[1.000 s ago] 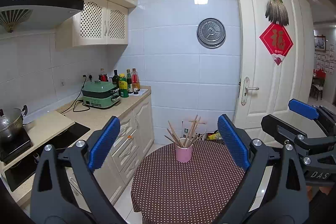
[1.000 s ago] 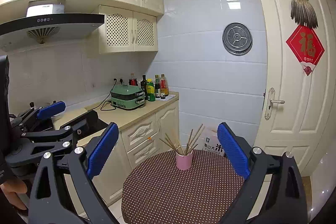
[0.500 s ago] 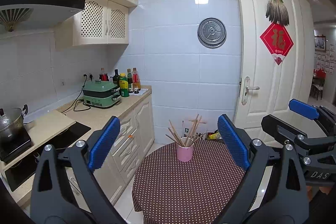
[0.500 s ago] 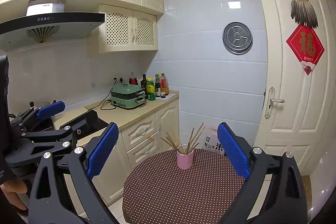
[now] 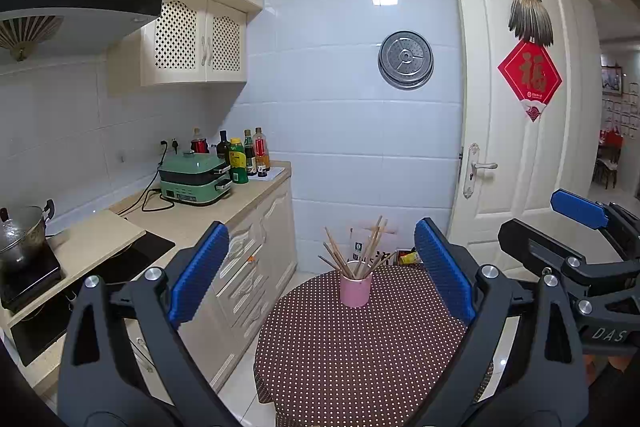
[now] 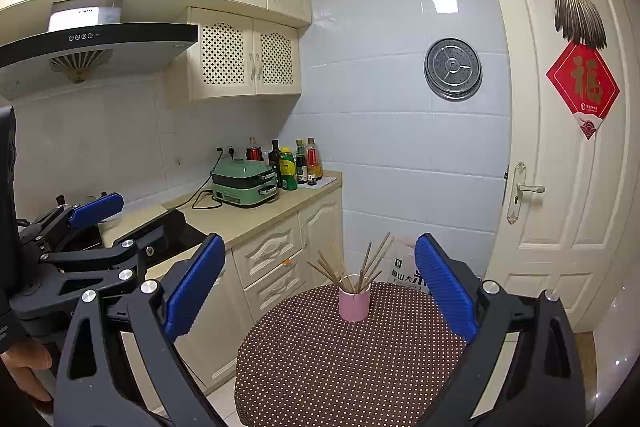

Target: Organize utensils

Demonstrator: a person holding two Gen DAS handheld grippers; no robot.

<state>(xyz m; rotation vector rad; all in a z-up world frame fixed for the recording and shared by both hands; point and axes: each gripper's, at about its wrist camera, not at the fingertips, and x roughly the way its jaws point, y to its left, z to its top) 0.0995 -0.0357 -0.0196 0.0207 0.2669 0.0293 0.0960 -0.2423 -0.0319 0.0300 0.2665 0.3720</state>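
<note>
A pink cup (image 5: 355, 289) (image 6: 353, 303) stands on the far part of a small round table (image 5: 360, 355) (image 6: 344, 367) covered in a brown dotted cloth. Several wooden chopsticks (image 5: 362, 249) (image 6: 360, 263) fan out of the cup. My left gripper (image 5: 320, 271) hangs open above the near side of the table, well short of the cup, with nothing between its blue pads. My right gripper (image 6: 318, 283) is likewise open and empty, at about the same distance. Each gripper shows at the edge of the other's view.
A kitchen counter (image 5: 192, 215) runs along the left with a green cooker (image 5: 194, 177), several bottles (image 5: 244, 155), a black hob (image 5: 120, 259) and a pot (image 5: 22, 233). A white door (image 5: 516, 147) stands to the right. A printed sack (image 6: 408, 269) sits behind the table.
Both views have shifted slightly; the cup and table sit a little further right in the frames. Both grippers stay open and empty.
</note>
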